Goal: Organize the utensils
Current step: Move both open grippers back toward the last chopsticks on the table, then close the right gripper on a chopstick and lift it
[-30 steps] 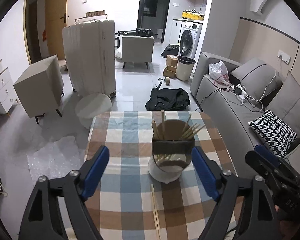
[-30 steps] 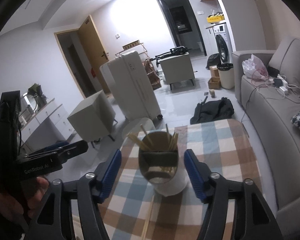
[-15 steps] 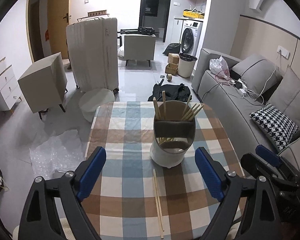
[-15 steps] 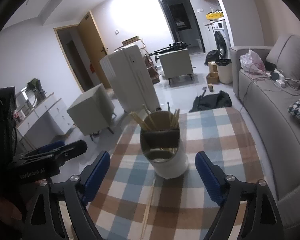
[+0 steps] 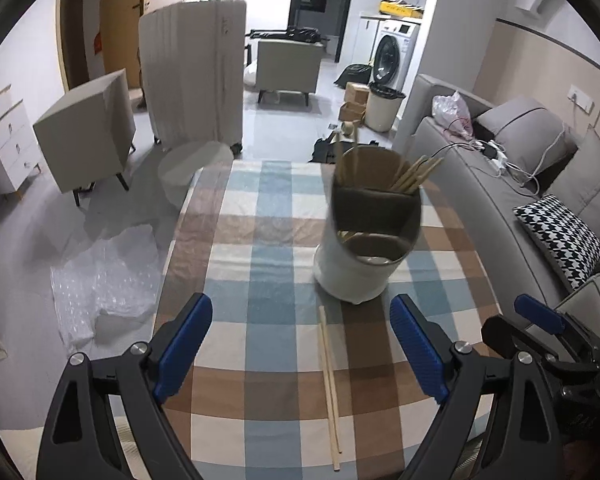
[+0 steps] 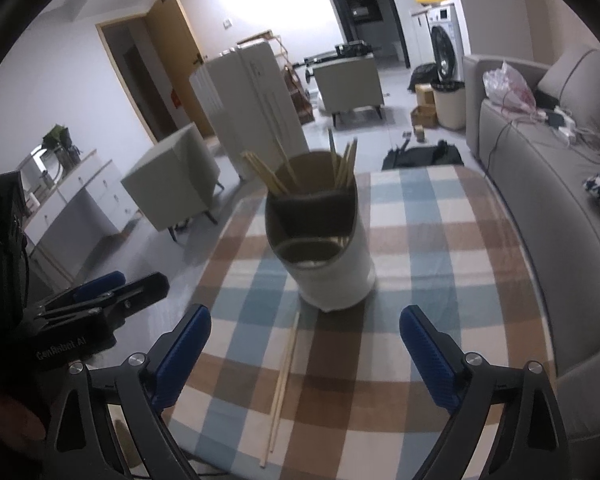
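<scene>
A white cylindrical utensil holder (image 5: 364, 272) (image 6: 332, 272) stands on the checked tablecloth (image 5: 260, 264), with several wooden chopsticks (image 5: 414, 174) (image 6: 276, 178) upright in its far compartment. A pair of chopsticks (image 5: 329, 380) (image 6: 282, 384) lies flat on the cloth in front of it. My left gripper (image 5: 300, 344) is open and empty, above the cloth near the lying pair. My right gripper (image 6: 304, 352) is open and empty, also short of the holder. Each gripper shows at the edge of the other's view.
The table's near edge (image 5: 260, 464) lies just under the grippers. A grey sofa (image 5: 500, 216) runs along the right side. On the floor to the left are bubble wrap (image 5: 104, 280), a stool (image 5: 192, 176), a cabinet (image 5: 84, 140) and a white suitcase (image 5: 196, 80).
Both grippers have drawn back from the holder toward the near table edge. The holder now sits farther off and the lying chopsticks show in full.
</scene>
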